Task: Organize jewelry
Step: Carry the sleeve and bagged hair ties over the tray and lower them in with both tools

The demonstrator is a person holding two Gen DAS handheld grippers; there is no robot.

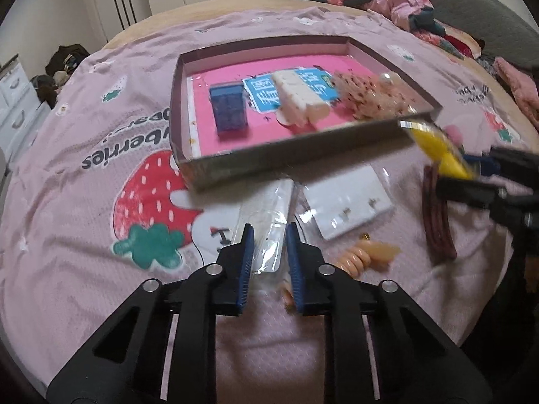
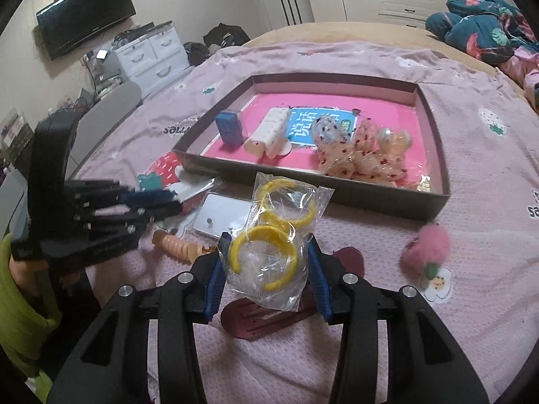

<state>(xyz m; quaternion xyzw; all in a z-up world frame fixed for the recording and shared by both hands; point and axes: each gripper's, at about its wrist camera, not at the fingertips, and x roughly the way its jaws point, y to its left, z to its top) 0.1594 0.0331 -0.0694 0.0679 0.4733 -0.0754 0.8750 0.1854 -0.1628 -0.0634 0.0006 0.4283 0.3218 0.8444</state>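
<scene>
Left gripper [image 1: 269,249] clamped on a clear plastic packet [image 1: 271,222] lying on the pink bedspread [image 1: 84,202]. Right gripper [image 2: 266,262] pinches a clear bag of yellow rings [image 2: 273,235], lifted above the spread. Beyond both, the shallow box [image 2: 337,195] holds a blue case [image 2: 229,129] and white case [image 2: 273,128].

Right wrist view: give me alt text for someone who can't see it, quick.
The right gripper is shut on a clear bag of yellow hoops, held above a pink bedspread. Beyond it lies a shallow box holding a blue case, a white case and speckled packets. The left gripper reaches in from the left edge.
</scene>
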